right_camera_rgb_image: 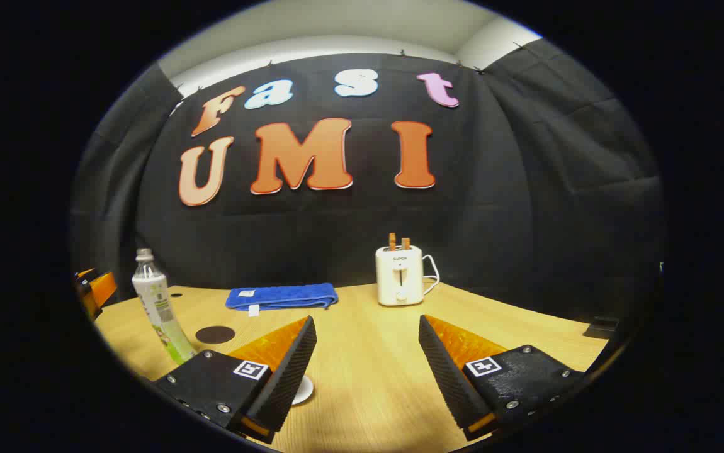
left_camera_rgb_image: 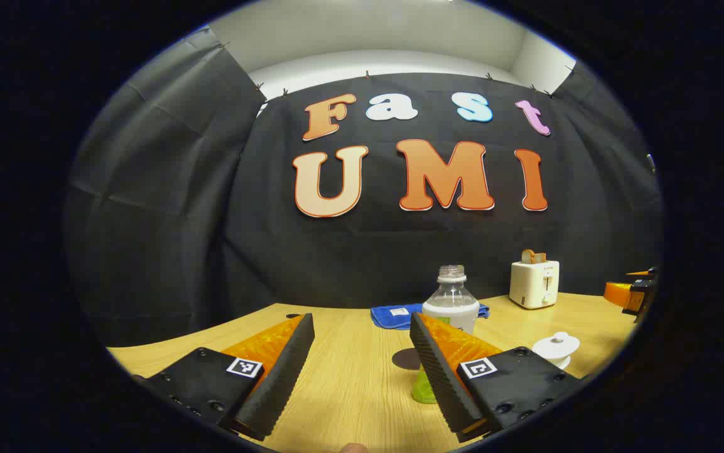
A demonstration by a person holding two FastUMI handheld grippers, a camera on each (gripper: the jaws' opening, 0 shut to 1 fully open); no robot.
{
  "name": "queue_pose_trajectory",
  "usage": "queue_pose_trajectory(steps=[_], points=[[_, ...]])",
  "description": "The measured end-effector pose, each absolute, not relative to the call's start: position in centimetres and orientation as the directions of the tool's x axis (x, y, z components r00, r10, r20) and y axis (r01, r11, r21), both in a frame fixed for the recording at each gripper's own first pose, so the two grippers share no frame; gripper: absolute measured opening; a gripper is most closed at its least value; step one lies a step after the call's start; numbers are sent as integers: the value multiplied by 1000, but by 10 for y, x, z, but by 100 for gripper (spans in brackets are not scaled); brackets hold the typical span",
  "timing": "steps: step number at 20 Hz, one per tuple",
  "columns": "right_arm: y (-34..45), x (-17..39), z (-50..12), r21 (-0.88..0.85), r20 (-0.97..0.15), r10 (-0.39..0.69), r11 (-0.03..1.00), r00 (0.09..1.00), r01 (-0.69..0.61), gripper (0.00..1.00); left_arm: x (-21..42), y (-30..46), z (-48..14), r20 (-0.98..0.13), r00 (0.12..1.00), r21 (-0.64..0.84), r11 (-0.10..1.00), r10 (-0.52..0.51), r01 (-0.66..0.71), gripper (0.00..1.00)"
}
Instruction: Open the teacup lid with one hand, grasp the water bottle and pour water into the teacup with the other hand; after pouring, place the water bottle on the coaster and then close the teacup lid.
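The clear water bottle (left_camera_rgb_image: 452, 301) with a white and green label stands upright on the wooden table (left_camera_rgb_image: 349, 377), its neck uncapped, just behind my left gripper's right finger. A dark round coaster (left_camera_rgb_image: 405, 359) lies beside its base. The white teacup (left_camera_rgb_image: 556, 348) with its knobbed lid on sits to the right. My left gripper (left_camera_rgb_image: 361, 318) is open and holds nothing. In the right gripper view the bottle (right_camera_rgb_image: 157, 305) and coaster (right_camera_rgb_image: 214, 334) are at far left. A white edge of the teacup (right_camera_rgb_image: 304, 390) peeks from behind the left finger. My right gripper (right_camera_rgb_image: 367, 321) is open over bare table.
A white toaster (right_camera_rgb_image: 400, 275) holding toast stands at the back by the cloth wall, with a folded blue towel (right_camera_rgb_image: 281, 296) to its left. The other gripper's orange body (left_camera_rgb_image: 633, 292) shows at the right edge of the left gripper view.
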State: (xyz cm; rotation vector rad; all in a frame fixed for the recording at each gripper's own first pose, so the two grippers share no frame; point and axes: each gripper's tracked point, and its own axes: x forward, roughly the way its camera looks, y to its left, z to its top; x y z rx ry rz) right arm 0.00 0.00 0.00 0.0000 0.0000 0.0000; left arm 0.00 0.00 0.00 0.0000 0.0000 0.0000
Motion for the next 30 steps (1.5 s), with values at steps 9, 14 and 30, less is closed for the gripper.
queue_pose_trajectory(steps=[9, 14, 30], points=[[41, -3, -10, -60, -27, 112, 992, 993, -113, 98, 1, -15, -6, -32, 999, 3, 1000, -28, 28, 99], [39, -2, -13, -49, -32, 111, 992, 993, -113, 98, 4, -14, -17, -71, 997, -23, 1000, -20, 18, 99], [85, 11, -25, -65, -60, 180, 981, 982, -184, 99, 5, -19, -27, -112, 993, -40, 998, -45, 41, 99]])
